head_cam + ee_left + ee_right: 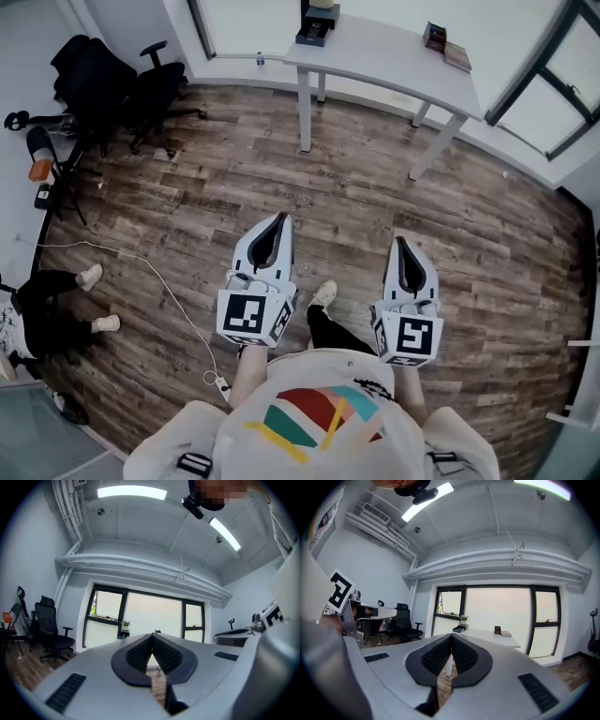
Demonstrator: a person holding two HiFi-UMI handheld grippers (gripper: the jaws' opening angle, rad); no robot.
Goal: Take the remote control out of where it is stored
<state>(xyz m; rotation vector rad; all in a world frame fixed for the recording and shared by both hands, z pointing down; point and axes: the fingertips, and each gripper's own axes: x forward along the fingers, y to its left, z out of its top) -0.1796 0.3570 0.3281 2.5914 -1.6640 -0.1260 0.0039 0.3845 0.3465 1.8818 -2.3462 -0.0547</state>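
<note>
Though overhead can't, left gripper [151, 637] sees ceiling [140, 522].

Pretty bright room, daylight blowing out the far windows [497, 616], plus ceiling strip lights [132, 492] glaring overhead. Both gripper views are heavy fisheye with dark corners.

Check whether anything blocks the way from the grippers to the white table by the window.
Nothing visible does: only wood floor lies between the left gripper, the right gripper and the table. The office chairs stand off to the left. No remote control is in view.
</note>
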